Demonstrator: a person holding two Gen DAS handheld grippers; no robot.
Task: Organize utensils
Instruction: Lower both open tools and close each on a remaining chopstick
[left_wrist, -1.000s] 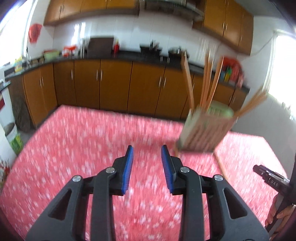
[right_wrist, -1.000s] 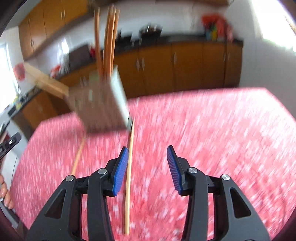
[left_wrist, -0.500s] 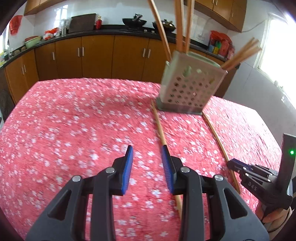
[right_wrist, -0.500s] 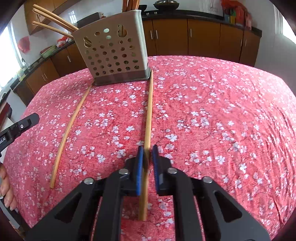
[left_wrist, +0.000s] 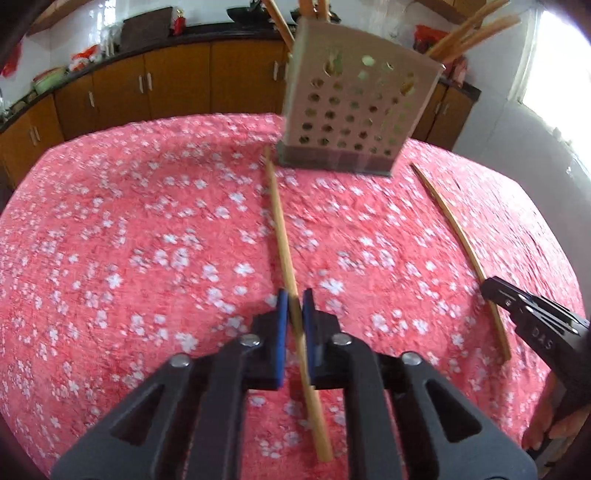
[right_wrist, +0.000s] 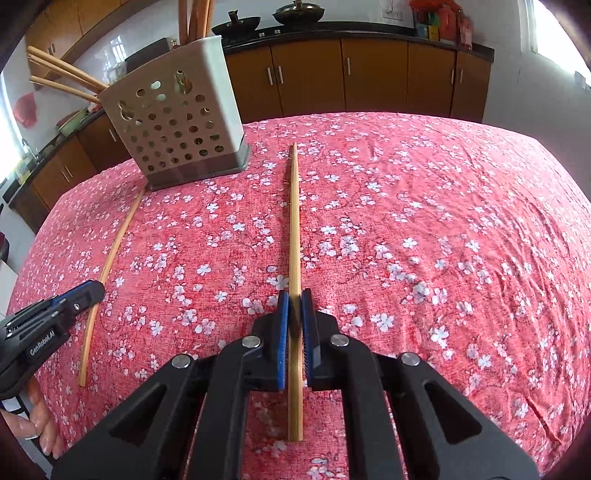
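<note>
Two grippers, left gripper and right gripper, each have fingers clamped on a chopstick.

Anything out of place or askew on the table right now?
Only two chopsticks lie loose on the red floral cloth instead of in the perforated holder. The left gripper is shut on one, the right gripper on the other. Nothing looks spilled or damaged.

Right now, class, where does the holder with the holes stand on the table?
The holder stands at the far side of the red flowered tablecloth. In the right wrist view it is upper left, with one loose chopstick to its right and another to its left.
</note>
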